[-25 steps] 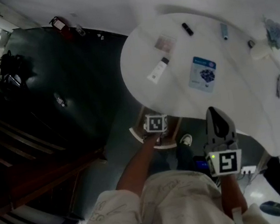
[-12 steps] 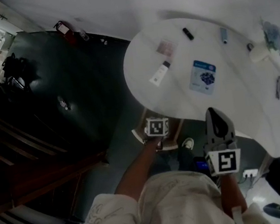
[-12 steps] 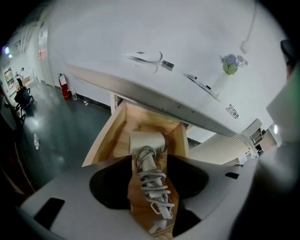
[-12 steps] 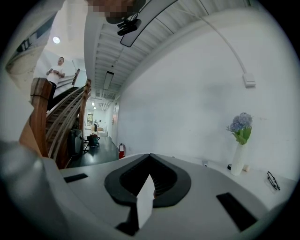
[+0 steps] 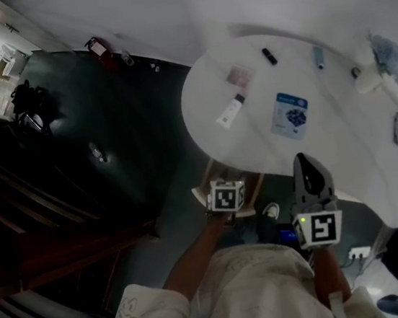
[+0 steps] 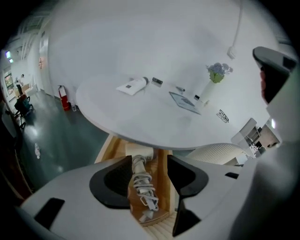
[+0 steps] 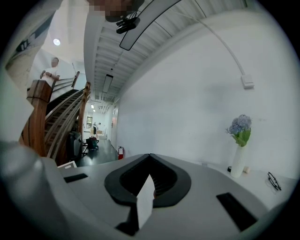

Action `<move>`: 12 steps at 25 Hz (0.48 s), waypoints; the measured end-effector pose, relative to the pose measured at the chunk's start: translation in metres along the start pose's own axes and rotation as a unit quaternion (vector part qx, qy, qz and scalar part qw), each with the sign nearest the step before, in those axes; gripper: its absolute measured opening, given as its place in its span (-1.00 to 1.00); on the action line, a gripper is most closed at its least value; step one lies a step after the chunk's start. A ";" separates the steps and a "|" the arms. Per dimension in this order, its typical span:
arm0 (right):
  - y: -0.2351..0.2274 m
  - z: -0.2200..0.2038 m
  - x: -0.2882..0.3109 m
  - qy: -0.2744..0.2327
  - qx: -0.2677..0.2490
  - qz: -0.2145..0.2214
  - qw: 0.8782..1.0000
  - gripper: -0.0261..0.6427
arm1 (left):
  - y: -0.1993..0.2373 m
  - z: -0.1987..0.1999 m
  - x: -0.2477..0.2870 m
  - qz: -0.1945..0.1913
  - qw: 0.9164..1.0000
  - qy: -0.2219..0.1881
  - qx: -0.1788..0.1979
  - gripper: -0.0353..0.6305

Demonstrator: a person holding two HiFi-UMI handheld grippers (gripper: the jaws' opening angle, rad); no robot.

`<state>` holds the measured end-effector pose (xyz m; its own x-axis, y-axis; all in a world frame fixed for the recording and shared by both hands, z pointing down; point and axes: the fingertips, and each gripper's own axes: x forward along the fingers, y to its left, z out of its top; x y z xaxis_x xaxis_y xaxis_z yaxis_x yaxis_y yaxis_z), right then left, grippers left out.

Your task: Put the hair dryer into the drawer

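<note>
The white hair dryer (image 6: 140, 180), its cord wound round the handle, lies in the open wooden drawer (image 6: 108, 151) under the round white table (image 6: 140, 122). In the left gripper view it shows between the jaws of my left gripper (image 6: 149, 159), which hangs open above it, holding nothing. In the head view the left gripper (image 5: 225, 195) is over the drawer (image 5: 254, 181) at the table's near edge. My right gripper (image 5: 307, 163) is held to the right of it, jaws together and empty; in its own view the right gripper (image 7: 150, 157) points over the table top.
On the table lie a white tube (image 5: 228, 111), a blue packet (image 5: 289, 115), glasses (image 5: 396, 127) and small items; a vase with flowers (image 6: 213, 79) stands at its far side. Wooden stairs (image 5: 34, 234) rise at the left over dark floor.
My left gripper has risen from the drawer, still open, leaving the hair dryer inside. The right gripper has stayed where it was.
</note>
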<state>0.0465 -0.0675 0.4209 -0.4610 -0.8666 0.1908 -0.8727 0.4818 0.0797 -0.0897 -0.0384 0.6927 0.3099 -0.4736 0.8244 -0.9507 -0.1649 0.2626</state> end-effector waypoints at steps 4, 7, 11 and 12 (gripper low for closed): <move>-0.005 0.003 0.000 -0.006 0.001 -0.005 1.000 -0.91 | -0.012 0.021 -0.031 0.001 0.999 -0.048 0.007 -0.16; -0.007 0.005 -0.002 -0.010 0.000 -0.007 1.000 -0.91 | -0.025 0.040 -0.057 0.002 0.996 -0.087 0.030 -0.16; -0.011 0.010 -0.003 -0.016 0.000 -0.012 1.000 -0.91 | -0.041 0.073 -0.092 0.006 0.988 -0.145 0.060 -0.16; -0.012 0.012 -0.003 -0.019 -0.001 -0.013 1.000 -0.91 | -0.044 0.082 -0.100 0.008 0.985 -0.161 0.066 -0.16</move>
<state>0.0563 -0.0722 0.4081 -0.4448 -0.8827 0.1517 -0.8838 0.4600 0.0852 -0.0780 -0.0548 0.5578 0.3033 -0.7226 0.6212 -0.9521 -0.2567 0.1663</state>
